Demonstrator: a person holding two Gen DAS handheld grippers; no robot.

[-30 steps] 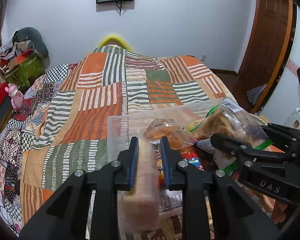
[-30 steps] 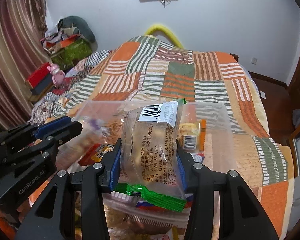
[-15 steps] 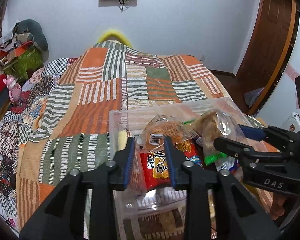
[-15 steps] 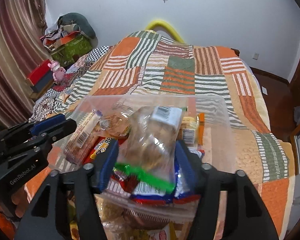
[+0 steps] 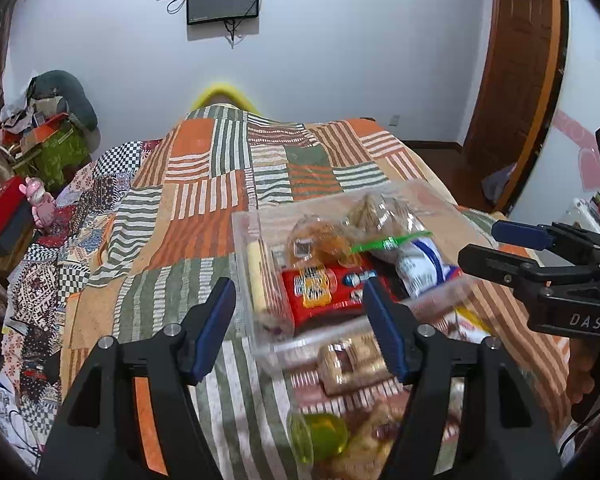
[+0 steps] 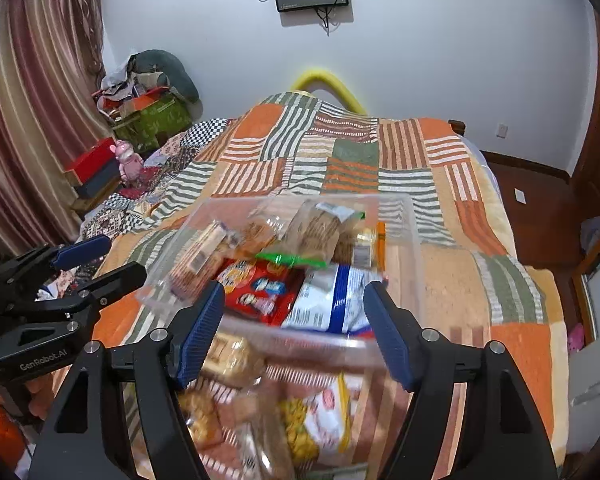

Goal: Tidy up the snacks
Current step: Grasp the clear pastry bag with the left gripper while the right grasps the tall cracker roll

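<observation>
A clear plastic bin (image 5: 244,248) (image 6: 416,240) sits on the patchwork bed and holds several snack packs: a red pack (image 5: 324,292) (image 6: 260,284), a white and blue pack (image 5: 420,264) (image 6: 332,300), a clear bag of biscuits with a green seal (image 6: 316,228) (image 5: 380,212) and a long wafer pack (image 5: 256,276) (image 6: 198,252). My left gripper (image 5: 300,312) is open and empty just before the bin's near left corner. My right gripper (image 6: 294,320) is open and empty over the bin's near edge. Loose snacks (image 6: 316,412) (image 5: 352,360) lie on the bed below both grippers.
The bed's patchwork quilt (image 5: 204,208) stretches away to the white wall. A pile of boxes and clothes (image 5: 44,136) and a pink toy (image 5: 40,200) lie at the left. A wooden door (image 5: 516,80) stands at the right. A green-yellow object (image 5: 320,436) lies near me.
Both grippers opened and let go: the wafer pack from the left and the green-sealed biscuit bag from the right now lie in the bin. Both grippers have drawn back toward me.
</observation>
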